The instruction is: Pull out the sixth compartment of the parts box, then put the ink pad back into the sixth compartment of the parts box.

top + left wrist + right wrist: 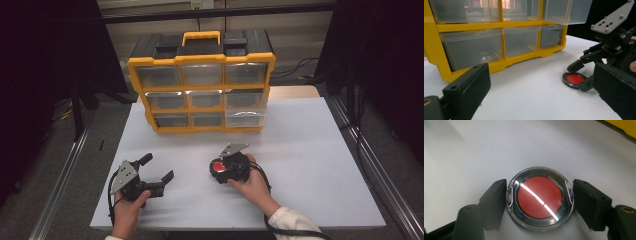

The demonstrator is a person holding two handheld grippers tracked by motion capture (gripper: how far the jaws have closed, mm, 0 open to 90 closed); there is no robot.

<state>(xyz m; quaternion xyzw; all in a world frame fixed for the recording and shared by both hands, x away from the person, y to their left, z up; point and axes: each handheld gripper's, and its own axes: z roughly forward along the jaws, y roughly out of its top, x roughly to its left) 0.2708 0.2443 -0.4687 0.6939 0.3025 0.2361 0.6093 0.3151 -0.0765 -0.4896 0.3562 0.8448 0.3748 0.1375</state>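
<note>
– Worktop (310,165), white, seen from above: what sits on it?

– A yellow drawer organizer (202,87) with a black top stands at the far edge, its front facing the person. It has nine clear drawers in three rows. The right-hand drawer of the middle row (245,99) sticks out a little. Through the clear fronts I cannot make out any contents.

– And the round item?

– A round red-centred case (540,197) with a clear lid lies flat near the middle of the worktop, well apart from the organizer, with bare worktop between them.

– Who has it?

– The right tongs (540,200) point down over it, one jaw on each side of the case. The left jaw sits right at the rim; the right jaw looks just beside it. They have not clamped it, so the jaws are released.

– The other hand?

– The left tongs (159,169) rest near the front left corner, jaws spread wide with nothing between them.
</note>
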